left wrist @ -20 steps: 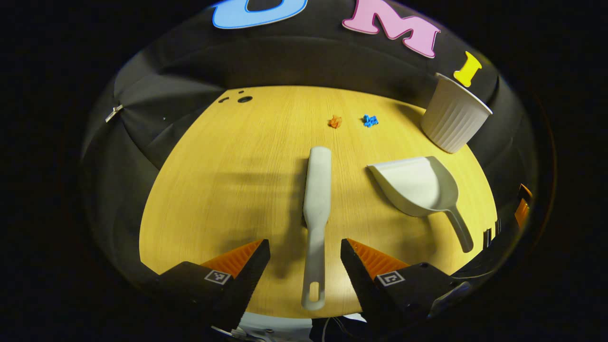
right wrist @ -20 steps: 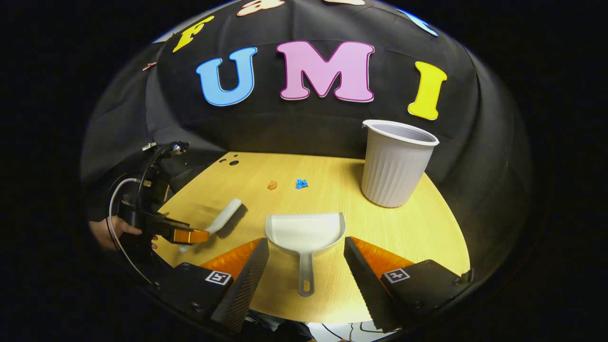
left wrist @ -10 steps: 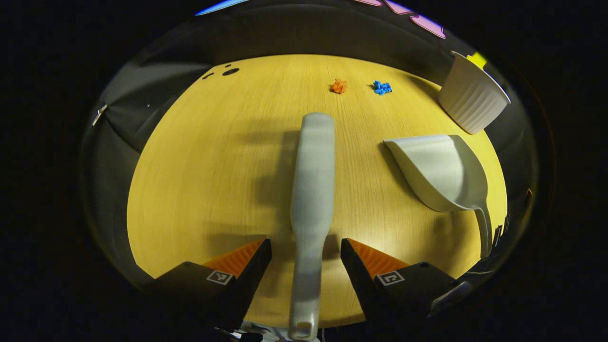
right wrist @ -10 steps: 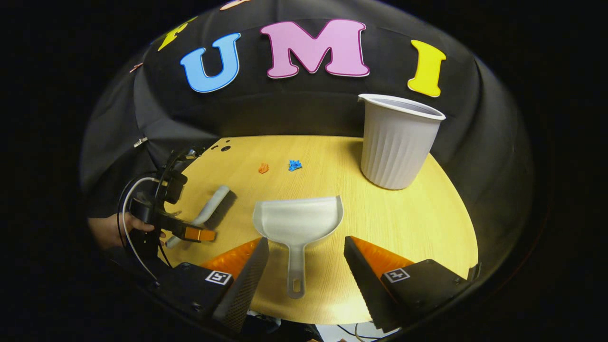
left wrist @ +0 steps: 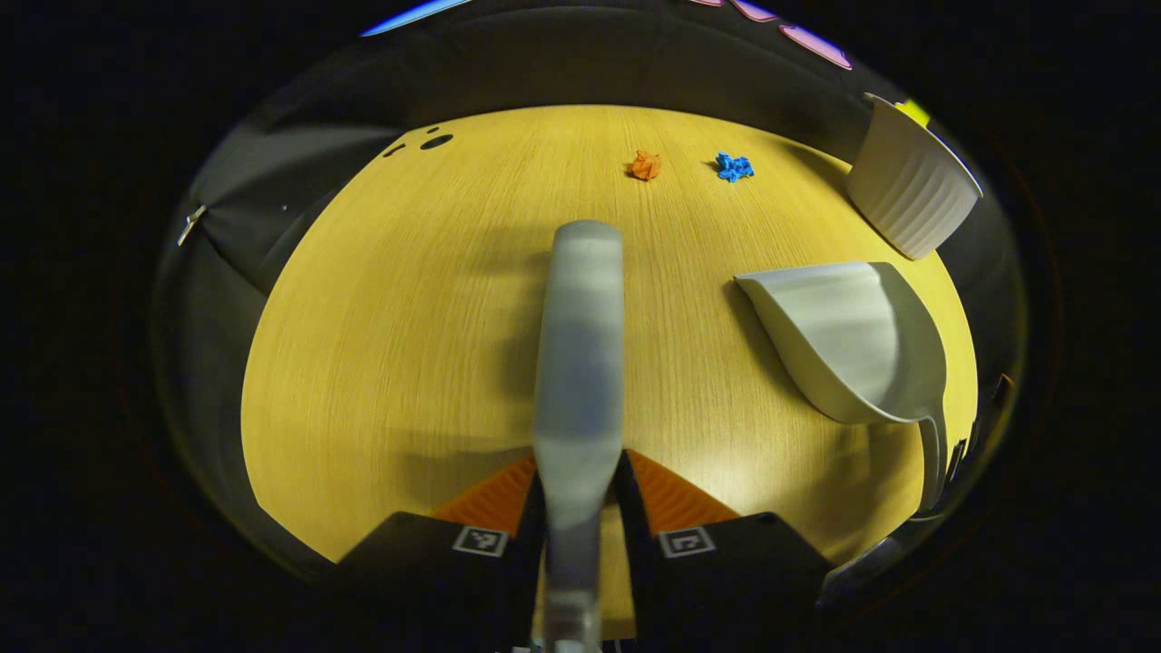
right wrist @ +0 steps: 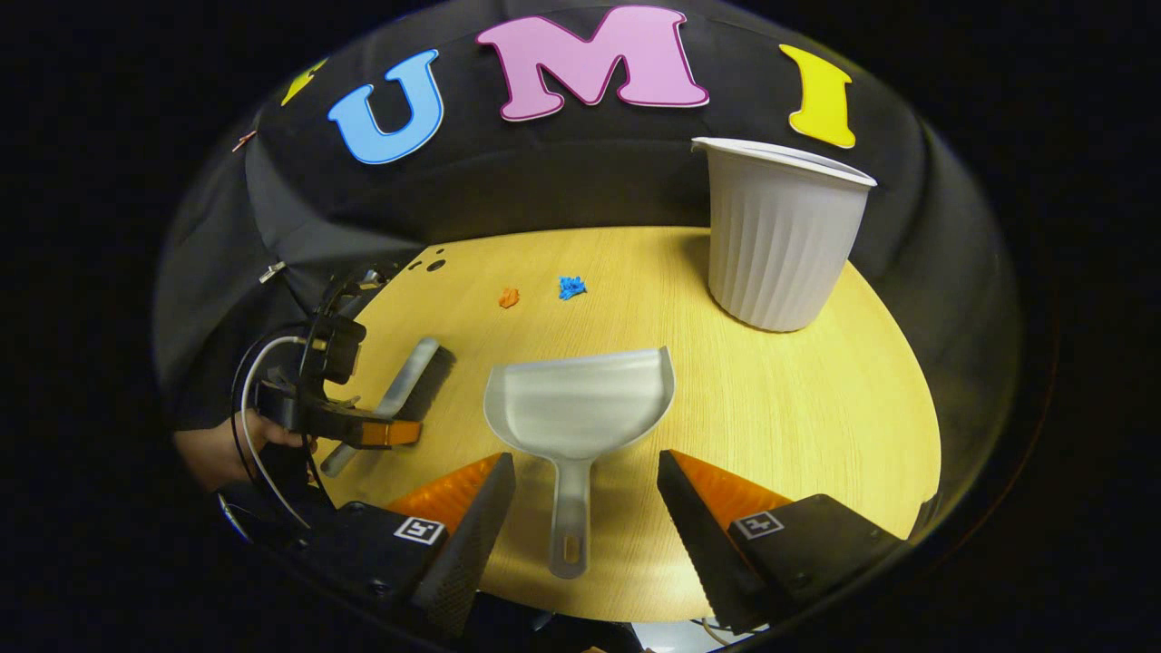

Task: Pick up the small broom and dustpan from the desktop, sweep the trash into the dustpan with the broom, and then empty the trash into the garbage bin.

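1. Broom (left wrist: 580, 345) first: it is small and pale, and it lies along the yellow desk (left wrist: 381, 345), pointing away from us in the left gripper view. Our left gripper (left wrist: 580, 490) has closed its 2 fingers on the thin handle, 1 on each side, so we have hold of it.
2. We think the broom is light and hard, made of smooth plastic. It could slip or twist, so the narrow handle just behind the wide head looks like a good place to hold. We see dark bristles under the head in the right gripper view, and they look soft and bendy.
3. Dustpan (right wrist: 580, 408) is next. It sits flat on the desk with its mouth facing the trash and its handle pointing back at us. Our right gripper (right wrist: 585, 508) is wide open, with 1 finger on each side of that handle, and it is not touching it yet.
4. We guess the dustpan is light and stiff too. The thin handle is the place to grab. If we grab near the end, the scoop may tip down, so closer to the scoop seems safer.
5. There are 2 bits of trash, an orange scrap (right wrist: 509, 297) and a blue scrap (right wrist: 571, 287), near each other on the far part of the desk, well apart from both tools. They look like tiny crumpled paper, so they could roll or fly off if we sweep hard.
6. The white garbage bin (right wrist: 780, 245) stands upright at the far right of the desk, near the dustpan.
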Demonstrator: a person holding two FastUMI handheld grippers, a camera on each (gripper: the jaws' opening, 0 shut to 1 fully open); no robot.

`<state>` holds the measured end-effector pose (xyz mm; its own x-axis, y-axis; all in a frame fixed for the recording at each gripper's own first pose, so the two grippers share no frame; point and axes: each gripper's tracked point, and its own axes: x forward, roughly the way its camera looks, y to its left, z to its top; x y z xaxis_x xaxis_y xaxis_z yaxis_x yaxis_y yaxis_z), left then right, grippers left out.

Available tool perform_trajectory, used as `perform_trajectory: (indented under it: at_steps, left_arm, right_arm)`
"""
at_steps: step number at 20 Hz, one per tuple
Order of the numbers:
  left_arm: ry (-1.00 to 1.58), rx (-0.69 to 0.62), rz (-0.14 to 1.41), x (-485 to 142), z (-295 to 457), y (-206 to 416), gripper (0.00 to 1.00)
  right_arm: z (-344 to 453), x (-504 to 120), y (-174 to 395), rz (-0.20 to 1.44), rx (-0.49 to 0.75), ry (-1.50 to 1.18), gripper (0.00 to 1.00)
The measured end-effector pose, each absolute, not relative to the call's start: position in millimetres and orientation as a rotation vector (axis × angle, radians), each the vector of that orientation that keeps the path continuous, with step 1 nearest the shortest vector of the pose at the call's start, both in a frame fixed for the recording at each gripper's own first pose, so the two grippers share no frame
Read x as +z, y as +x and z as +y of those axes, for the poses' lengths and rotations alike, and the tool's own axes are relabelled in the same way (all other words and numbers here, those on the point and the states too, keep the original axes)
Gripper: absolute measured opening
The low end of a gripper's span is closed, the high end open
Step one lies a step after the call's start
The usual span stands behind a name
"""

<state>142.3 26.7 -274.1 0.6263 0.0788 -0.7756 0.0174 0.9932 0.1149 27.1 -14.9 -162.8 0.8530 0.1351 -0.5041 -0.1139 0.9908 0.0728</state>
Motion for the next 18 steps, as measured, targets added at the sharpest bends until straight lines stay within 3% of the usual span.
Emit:
perform_trajectory:
  at_steps: [2,6,18]
  left_arm:
    - [0.096,0.041,0.883,-273.7,27.1,141.4,0.32]
    - [0.053,0.055,0.843,-270.9,27.7,143.0,0.26]
    - [0.056,0.004,0.74,-210.0,32.5,85.1,0.27]
  right_arm:
    - [-8.9,-165.2,30.2,0.544,0.155,0.039,0.99]
    - [-1.8,-186.3,30.8,0.616,0.174,0.051,0.99]
    - [-8.4,-240.1,45.1,0.754,0.056,0.096,0.98]
